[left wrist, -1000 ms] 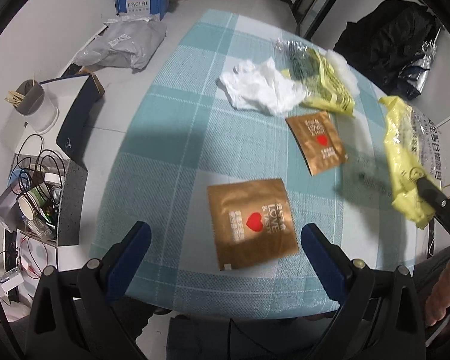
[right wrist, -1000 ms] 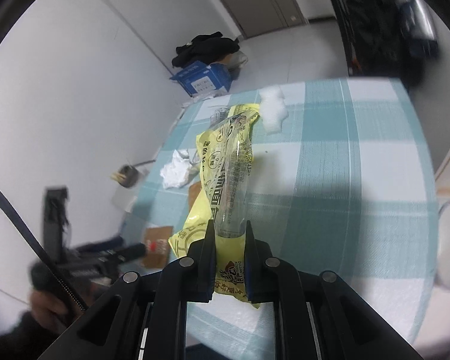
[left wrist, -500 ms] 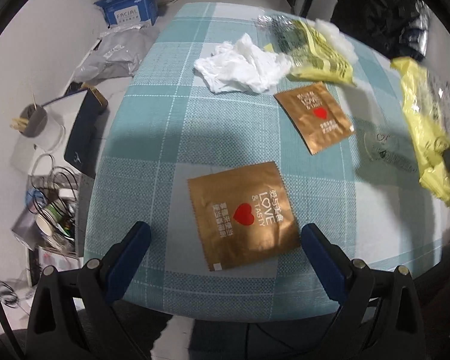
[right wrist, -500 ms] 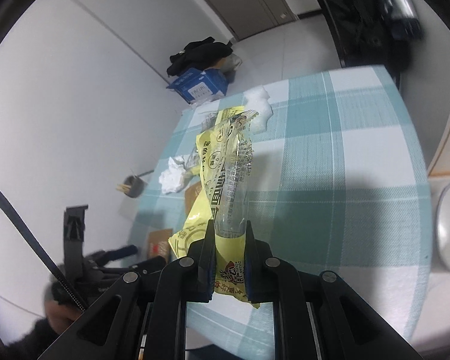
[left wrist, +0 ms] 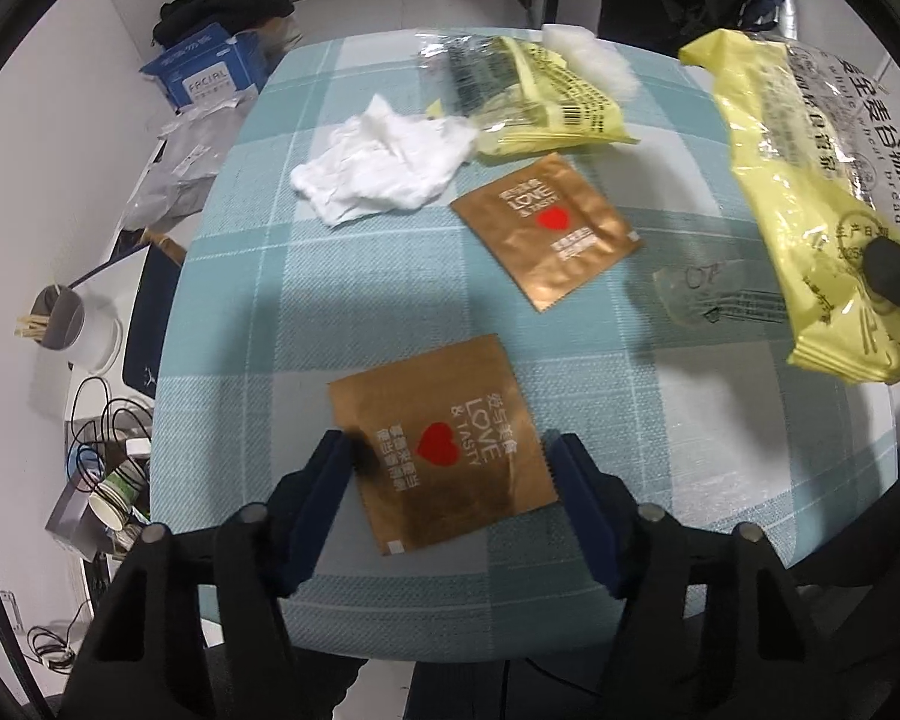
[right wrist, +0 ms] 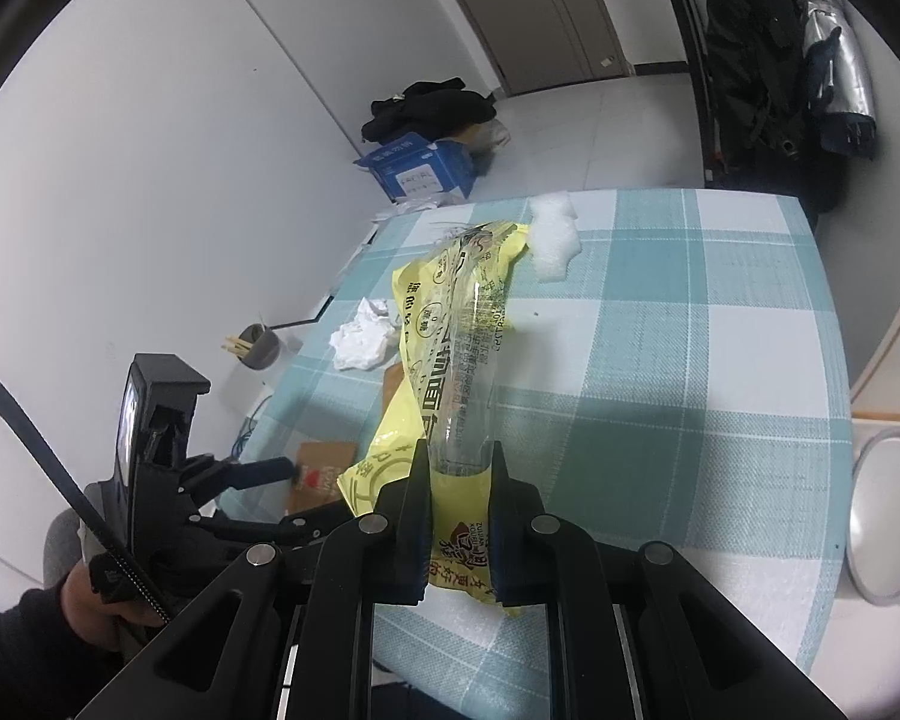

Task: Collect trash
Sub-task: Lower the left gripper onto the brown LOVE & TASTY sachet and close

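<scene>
A: What is being gripped at this moment?

B: A yellow bread wrapper [right wrist: 450,372] is pinched between the narrow jaws of the right gripper [right wrist: 459,516] and held above the checked tablecloth [right wrist: 690,360]. The jaws of the left gripper [left wrist: 447,468] are closing around the near gold sachet [left wrist: 444,444], which lies flat by the near edge of the table. The sachet is seen between the blue pads [left wrist: 330,480], but no pinch appears to have been made yet.

A: What else is left to be collected?

B: A second gold sachet [left wrist: 546,228] lies farther in, a crumpled white tissue [left wrist: 384,162] to its far left, another yellow wrapper [left wrist: 534,102] beyond it, a white foam piece [left wrist: 594,60] at the far edge, and a clear film scrap [left wrist: 714,294] to the right.

A: What could go wrong from here?

B: The sachet is thin and flat, so it may be slid along or buckled by the pads rather than lifted. The cloth could be caught with it, and the other litter dragged. Being close to the near edge, the sachet might be pushed off the table. The held wrapper hangs long and limp, so it could be brushed against the table or slip out if the right hand is tilted.
</scene>
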